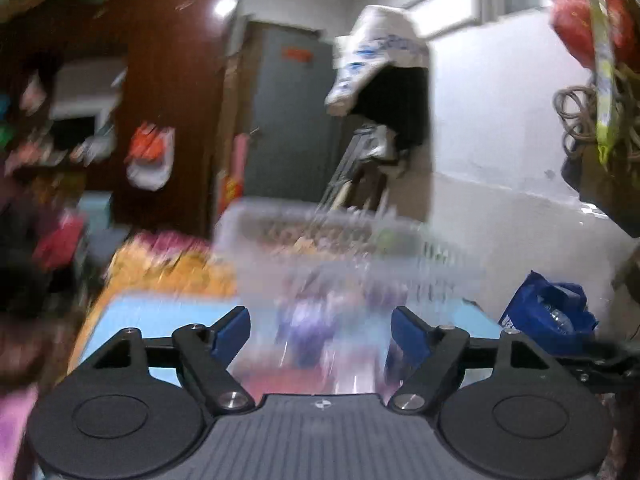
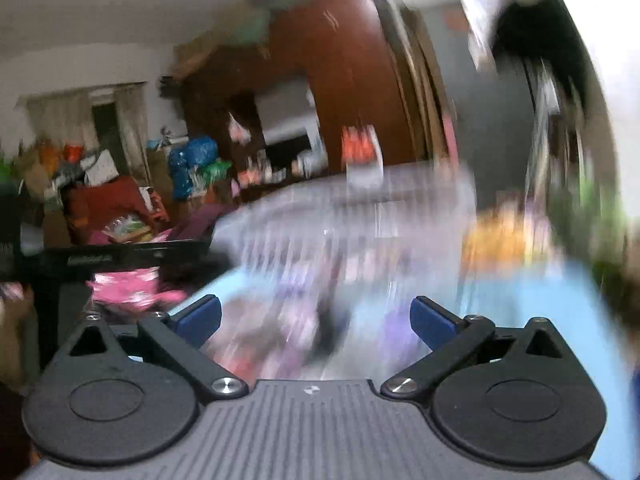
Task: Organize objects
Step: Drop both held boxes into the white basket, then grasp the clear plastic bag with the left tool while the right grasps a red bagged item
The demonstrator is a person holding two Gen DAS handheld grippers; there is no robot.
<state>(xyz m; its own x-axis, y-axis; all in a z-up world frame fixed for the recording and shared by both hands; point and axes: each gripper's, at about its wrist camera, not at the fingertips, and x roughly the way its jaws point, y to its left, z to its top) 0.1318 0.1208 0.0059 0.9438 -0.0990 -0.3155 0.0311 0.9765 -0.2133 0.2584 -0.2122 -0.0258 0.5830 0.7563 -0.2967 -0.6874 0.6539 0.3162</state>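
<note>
Left claw [image 1: 320,330] released, blurred clear plastic bin [image 1: 344,256] ahead on light-blue surface [image 1: 160,312], right claw [image 2: 316,320] released wide

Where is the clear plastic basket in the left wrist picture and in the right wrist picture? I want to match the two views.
Left wrist: the clear plastic basket sits at centre, blurred, just beyond the open gripper.
Right wrist: the basket fills the centre, blurred, ahead of the open gripper.
Shared landmark: the light blue surface under the basket.
</note>
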